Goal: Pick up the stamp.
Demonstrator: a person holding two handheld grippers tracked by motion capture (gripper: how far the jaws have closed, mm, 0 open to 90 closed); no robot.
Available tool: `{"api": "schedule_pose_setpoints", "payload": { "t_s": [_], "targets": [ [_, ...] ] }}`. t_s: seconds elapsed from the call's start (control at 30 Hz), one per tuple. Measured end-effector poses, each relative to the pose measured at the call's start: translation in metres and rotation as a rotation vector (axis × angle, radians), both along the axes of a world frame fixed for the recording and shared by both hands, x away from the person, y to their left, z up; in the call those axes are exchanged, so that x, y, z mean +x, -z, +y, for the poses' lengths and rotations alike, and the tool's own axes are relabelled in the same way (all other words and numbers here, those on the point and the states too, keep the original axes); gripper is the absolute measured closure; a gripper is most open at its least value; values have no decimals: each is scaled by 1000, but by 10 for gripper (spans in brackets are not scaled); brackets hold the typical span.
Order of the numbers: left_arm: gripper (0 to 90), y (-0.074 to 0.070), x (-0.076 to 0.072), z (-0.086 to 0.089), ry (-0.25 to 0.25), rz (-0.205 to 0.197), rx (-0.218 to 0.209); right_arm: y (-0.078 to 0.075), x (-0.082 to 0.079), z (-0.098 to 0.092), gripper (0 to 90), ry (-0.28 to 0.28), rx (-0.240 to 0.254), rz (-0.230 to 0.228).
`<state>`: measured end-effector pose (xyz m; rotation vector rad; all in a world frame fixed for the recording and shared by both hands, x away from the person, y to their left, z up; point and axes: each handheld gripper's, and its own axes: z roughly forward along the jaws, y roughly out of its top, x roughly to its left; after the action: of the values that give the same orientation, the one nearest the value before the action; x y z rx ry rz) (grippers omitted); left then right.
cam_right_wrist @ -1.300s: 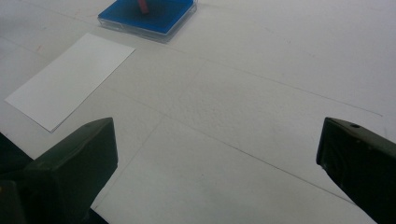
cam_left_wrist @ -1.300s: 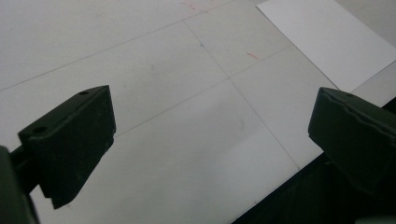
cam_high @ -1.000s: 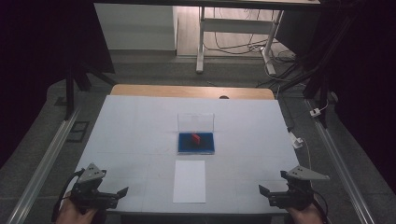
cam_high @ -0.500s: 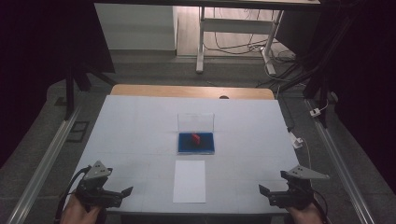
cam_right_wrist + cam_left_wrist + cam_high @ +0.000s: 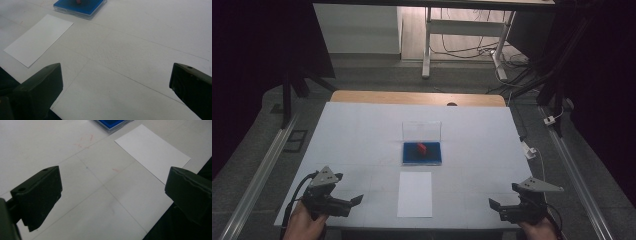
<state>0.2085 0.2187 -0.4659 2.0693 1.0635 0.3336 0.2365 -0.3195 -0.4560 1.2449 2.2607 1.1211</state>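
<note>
Jaws of both the left gripper (image 5: 354,201) and the right gripper (image 5: 495,206) stand wide apart and empty at the near edge of the white matte table (image 5: 362,135). Between them lies a thin sheet of paper (image 5: 414,194), probably light and limp, best lifted by an edge. Beyond it a clear box (image 5: 422,145), likely rigid, slick plastic, has a blue base and a small red object (image 5: 421,148) inside.
</note>
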Motion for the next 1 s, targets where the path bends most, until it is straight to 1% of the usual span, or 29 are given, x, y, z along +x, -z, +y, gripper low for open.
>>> {"api": "schedule_pose_setpoints", "payload": {
  "t_s": [0.1,0.13,0.17,0.2,0.23,0.3,0.33,0.37,0.43,0.47,0.5,0.57,0.6,0.63,0.73,0.77,0.9,1.0],
  "targets": [
    [5,0,4,-5,12,-6,4,0,0,0,0,-4,-4,1],
    [4,-1,8,-10,21,-5,-6,0,0,0,0,-6,-4,2],
    [4,-1,8,-10,21,-5,-6,0,0,0,0,-7,-5,2],
    [2,-1,13,-14,31,4,-16,0,0,0,0,-8,-5,1],
    [2,-1,13,-14,31,4,-16,0,0,0,0,-8,-5,1],
    [1,0,18,-20,43,1,3,0,0,1,0,-11,-5,-2],
    [1,0,18,-20,43,1,3,0,0,1,0,-12,-5,-2],
    [1,0,22,-24,49,-11,20,0,0,1,0,-12,-5,-2],
    [1,-1,25,-26,53,-18,29,0,0,1,0,-13,-5,-1],
    [1,-2,29,-30,58,-27,44,0,0,1,0,-13,-5,-1],
    [2,-2,29,-30,58,-27,44,0,0,1,0,-13,-5,-1],
    [2,-3,36,-34,66,-31,42,0,0,1,0,-16,-9,-1],
    [2,-3,41,-38,67,-29,43,0,0,1,0,-17,-9,1],
    [2,-3,41,-38,67,-29,43,0,0,2,0,-17,-11,2],
    [1,-4,52,-45,68,-36,34,0,0,2,0,-18,-12,2],
    [1,-4,52,-45,68,-36,34,0,0,2,0,-17,-12,2],
    [0,-3,64,-55,62,-40,36,0,0,2,0,-21,-15,2],
    [0,-3,75,-65,77,-38,40,0,0,2,0,-21,-15,3]
  ]
}}
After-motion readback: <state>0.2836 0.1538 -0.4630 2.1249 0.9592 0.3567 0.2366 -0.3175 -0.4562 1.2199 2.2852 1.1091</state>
